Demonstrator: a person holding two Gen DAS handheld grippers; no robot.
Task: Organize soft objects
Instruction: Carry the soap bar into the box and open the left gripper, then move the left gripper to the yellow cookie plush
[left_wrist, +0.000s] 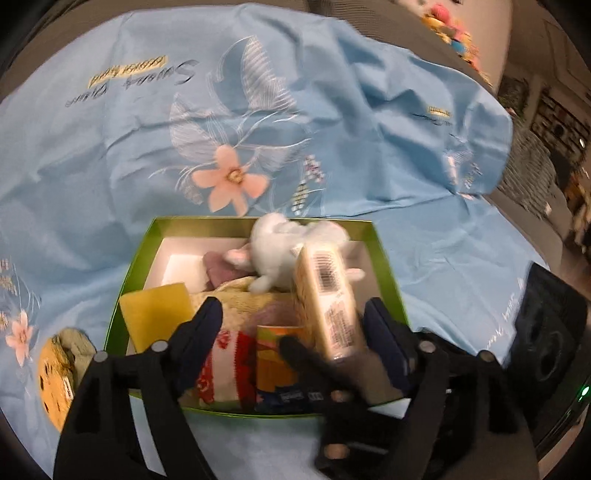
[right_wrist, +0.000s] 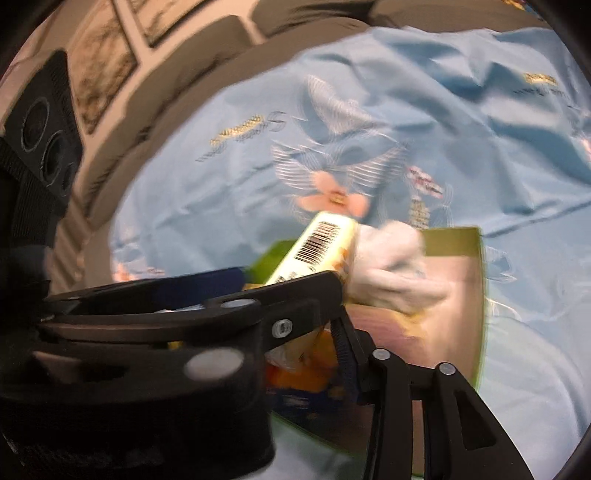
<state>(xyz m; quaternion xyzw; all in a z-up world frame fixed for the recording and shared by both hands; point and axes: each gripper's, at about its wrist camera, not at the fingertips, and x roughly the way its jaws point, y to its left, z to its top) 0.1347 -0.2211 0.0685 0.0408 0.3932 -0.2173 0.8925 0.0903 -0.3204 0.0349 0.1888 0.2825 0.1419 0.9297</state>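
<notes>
Gripping tissue pack (right_wrist: 325, 251), right gripper (right_wrist: 332, 306) apparently (blurred).

No wording legible. Barcode on pale packet (left_wrist: 327, 295), digits unreadable. Upside-down script on blue cloth (left_wrist: 332, 110) at 11 o'clock, blurred.

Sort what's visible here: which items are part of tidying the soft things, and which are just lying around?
Part of the job:
green box
white plush toy
tissue pack, held by the right gripper
yellow sponge
left gripper, open over the box

Lying about:
blue floral cloth
black speaker
colourful toys, far off and blurred
</notes>
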